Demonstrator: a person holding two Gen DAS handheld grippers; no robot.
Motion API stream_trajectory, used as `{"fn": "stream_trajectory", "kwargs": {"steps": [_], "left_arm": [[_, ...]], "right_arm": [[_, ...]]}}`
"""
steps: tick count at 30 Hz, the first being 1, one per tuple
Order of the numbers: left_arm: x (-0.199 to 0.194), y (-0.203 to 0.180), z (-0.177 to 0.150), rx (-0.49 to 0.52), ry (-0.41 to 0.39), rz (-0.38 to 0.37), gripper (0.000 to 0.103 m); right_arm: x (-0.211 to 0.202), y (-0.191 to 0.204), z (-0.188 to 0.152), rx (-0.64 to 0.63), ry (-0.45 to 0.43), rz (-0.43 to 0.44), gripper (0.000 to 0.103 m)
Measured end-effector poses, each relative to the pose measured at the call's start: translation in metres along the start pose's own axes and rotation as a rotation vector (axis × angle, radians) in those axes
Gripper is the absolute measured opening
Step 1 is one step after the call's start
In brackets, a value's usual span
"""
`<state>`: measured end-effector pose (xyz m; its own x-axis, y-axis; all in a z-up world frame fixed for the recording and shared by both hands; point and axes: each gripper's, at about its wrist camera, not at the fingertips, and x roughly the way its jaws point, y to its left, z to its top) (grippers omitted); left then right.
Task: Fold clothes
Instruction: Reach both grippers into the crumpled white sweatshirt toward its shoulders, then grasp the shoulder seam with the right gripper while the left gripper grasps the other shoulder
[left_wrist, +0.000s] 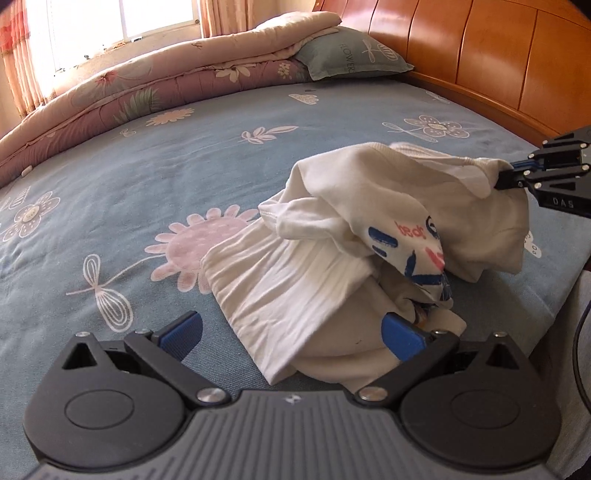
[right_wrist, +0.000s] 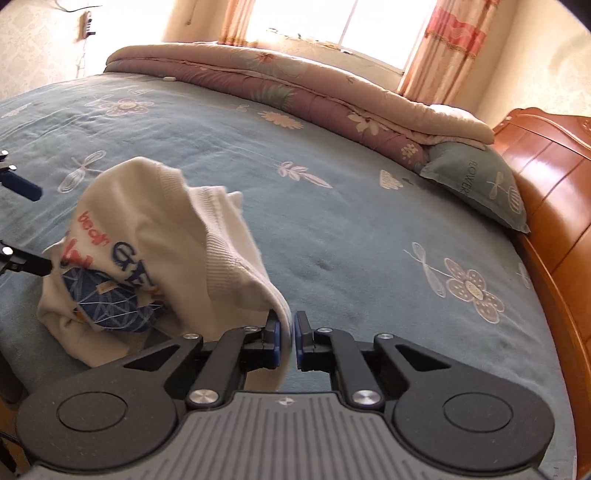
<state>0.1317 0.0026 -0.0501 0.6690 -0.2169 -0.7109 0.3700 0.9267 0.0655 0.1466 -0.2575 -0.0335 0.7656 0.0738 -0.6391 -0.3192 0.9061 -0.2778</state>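
- One crumpled white cotton shirt with blue-and-red print (left_wrist: 354, 236) lies between the left gripper's (left_wrist: 291, 334) spread-apart fingers.
- Right gripper (right_wrist: 286, 339) is clamped on its ribbed hem.

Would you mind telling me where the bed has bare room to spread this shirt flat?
The widest bare stretch of sheet lies between the shirt and the rolled quilt. More lies between the shirt and the pillow, toward the headboard. It is crowded only at the near edge, around the shirt.

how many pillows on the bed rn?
1: the grey-green pillow lies at the headboard, partly under the folded quilt. More may be hidden under it.
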Motion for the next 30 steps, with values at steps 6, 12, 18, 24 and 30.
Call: {"fn": "stream_trajectory", "kwargs": {"steps": [6,12,18,24,30], "left_arm": [[-0.004,0.000,0.014,0.032,-0.041,-0.006,0.102],[0.006,-0.008,0.020,0.088,-0.031,-0.030,0.098],[0.017,-0.031,0.016,0.285,-0.049,0.042,0.083],[0.032,-0.050,0.024,0.455,-0.092,0.106,0.070],[0.030,-0.033,0.025,0.454,-0.089,0.211,0.065]], "right_arm": [[0.006,-0.041,-0.009,0.102,0.050,-0.085,0.012],[0.005,-0.030,-0.015,0.112,0.043,-0.028,0.015],[0.006,-0.028,-0.016,0.127,0.048,-0.015,0.020],[0.005,-0.025,-0.015,0.130,0.040,-0.009,0.027],[0.003,-0.024,-0.017,0.101,0.046,-0.029,0.038]]}}
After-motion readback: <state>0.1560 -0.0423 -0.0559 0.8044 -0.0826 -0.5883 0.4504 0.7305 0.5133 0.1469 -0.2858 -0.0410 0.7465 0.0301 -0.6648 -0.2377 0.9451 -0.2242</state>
